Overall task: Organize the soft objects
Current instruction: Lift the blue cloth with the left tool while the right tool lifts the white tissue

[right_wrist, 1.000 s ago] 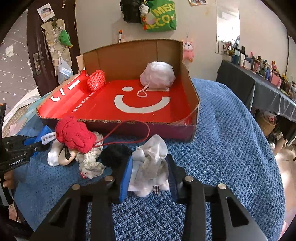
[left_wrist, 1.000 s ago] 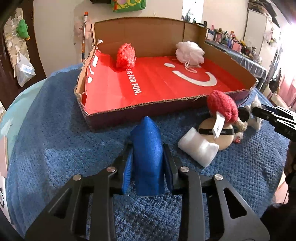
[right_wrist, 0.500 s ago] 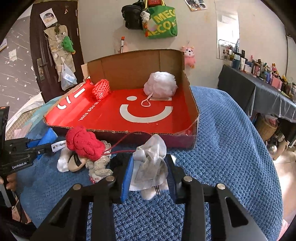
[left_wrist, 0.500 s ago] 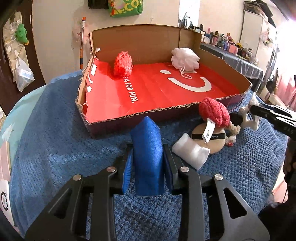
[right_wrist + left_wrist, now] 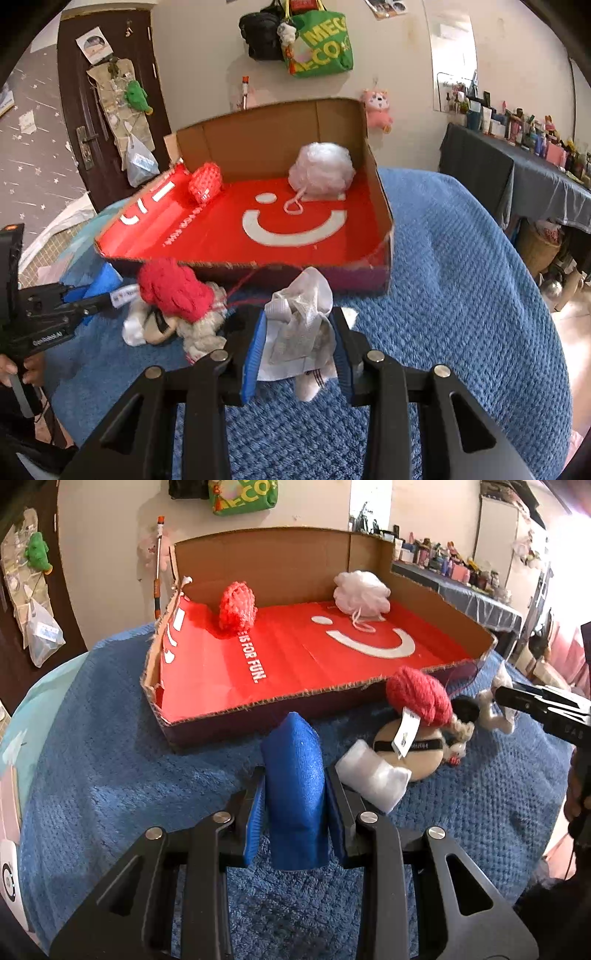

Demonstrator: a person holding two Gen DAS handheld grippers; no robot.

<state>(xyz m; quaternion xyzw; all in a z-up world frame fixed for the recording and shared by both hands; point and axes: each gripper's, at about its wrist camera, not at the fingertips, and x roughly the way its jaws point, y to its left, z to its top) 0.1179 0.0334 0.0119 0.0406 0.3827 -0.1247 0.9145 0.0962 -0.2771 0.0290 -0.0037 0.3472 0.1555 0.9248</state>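
A blue knit blanket (image 5: 110, 775) carries the red-lined box (image 5: 295, 657) at 12 o'clock. My left hand-held gripper (image 5: 295, 794) pinches a blue cloth (image 5: 295, 775); my right hand-held gripper (image 5: 299, 332) pinches a white sock (image 5: 299, 317). Both are picked; next, carry each over the near wall and release inside.

Each fisheye camera sits just behind its own claw and looks forward and slightly down along the fingers. The left claw (image 5: 295, 797) view faces the cardboard box (image 5: 280, 557) from its left front; the right claw (image 5: 299, 343) view from its right front. Both views share the box and the blue blanket (image 5: 110, 775).
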